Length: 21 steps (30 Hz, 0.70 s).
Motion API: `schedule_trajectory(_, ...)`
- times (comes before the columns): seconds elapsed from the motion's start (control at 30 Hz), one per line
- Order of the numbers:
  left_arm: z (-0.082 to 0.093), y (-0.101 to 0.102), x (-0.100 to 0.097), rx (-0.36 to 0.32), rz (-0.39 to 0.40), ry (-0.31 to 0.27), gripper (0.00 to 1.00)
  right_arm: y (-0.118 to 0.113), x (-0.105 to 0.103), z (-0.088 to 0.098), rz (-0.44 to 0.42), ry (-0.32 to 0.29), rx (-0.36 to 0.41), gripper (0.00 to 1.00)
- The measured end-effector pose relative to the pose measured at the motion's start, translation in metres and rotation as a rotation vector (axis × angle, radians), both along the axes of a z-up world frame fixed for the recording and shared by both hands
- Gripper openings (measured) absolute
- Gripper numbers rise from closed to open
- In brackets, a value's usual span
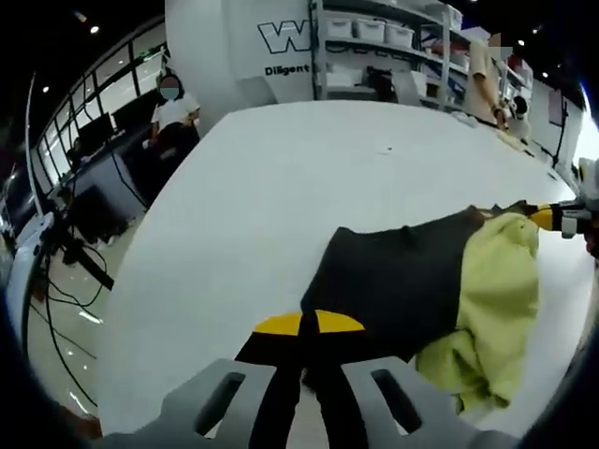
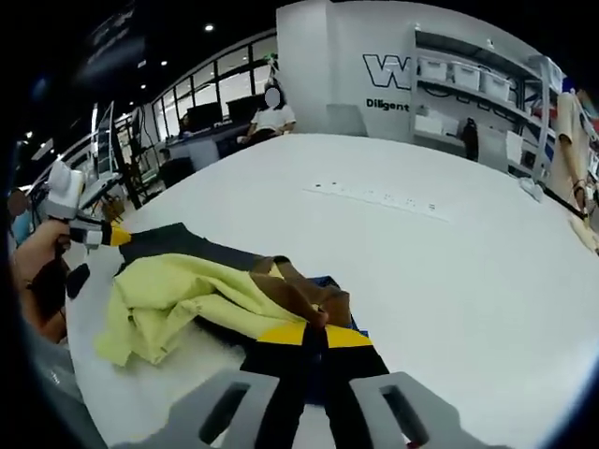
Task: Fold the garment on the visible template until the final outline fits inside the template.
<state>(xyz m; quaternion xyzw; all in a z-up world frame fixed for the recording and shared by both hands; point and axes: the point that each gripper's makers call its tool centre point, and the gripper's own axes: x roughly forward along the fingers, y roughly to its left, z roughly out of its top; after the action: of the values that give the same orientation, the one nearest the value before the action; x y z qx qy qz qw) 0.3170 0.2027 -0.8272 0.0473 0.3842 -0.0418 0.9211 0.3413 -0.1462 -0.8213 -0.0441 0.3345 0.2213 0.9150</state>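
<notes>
A garment lies bunched on the white table [image 1: 281, 187], with a dark part [image 1: 393, 276] and a yellow-green part [image 1: 496, 299]. My left gripper [image 1: 309, 325] is shut on the dark edge nearest it. At the far right my right gripper [image 1: 550, 217] pinches the garment's other end. In the right gripper view my right gripper [image 2: 314, 334] is shut on a brown and dark fold [image 2: 299, 281], with the yellow-green cloth [image 2: 178, 290] spread to its left. My left gripper [image 2: 108, 236], held by a hand [image 2: 37, 267], grips the dark corner [image 2: 168, 238]. A small blue patch [image 2: 329, 281] peeks out by the fold.
The table [image 2: 449, 281] stretches wide and white behind the garment, with a long pale strip [image 2: 374, 197] lying on it. A seated person [image 1: 173, 108] and desks are beyond the far edge. Shelves with boxes [image 1: 374, 37] and another person [image 2: 566, 140] stand at the back.
</notes>
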Motion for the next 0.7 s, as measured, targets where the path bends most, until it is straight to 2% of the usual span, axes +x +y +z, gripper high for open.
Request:
schedule_trajectory(0.4,-0.012,0.0,-0.007,0.008,0.009,0.044,0.06,0.0,-0.002,0.002,-0.036,0.019,0.049,0.02)
schedule_trajectory(0.47,-0.007,0.001,-0.005,0.026,0.007,0.019,0.12,-0.003,-0.001,0.007,-0.054,0.002,0.057,0.06)
schedule_trajectory(0.57,0.002,0.0,0.0,0.054,-0.006,-0.022,0.25,-0.005,0.003,0.016,-0.088,-0.022,0.113,0.16)
schedule_trajectory(0.7,0.013,-0.003,0.006,0.049,-0.008,-0.073,0.41,-0.005,0.004,0.024,-0.097,-0.038,0.149,0.3)
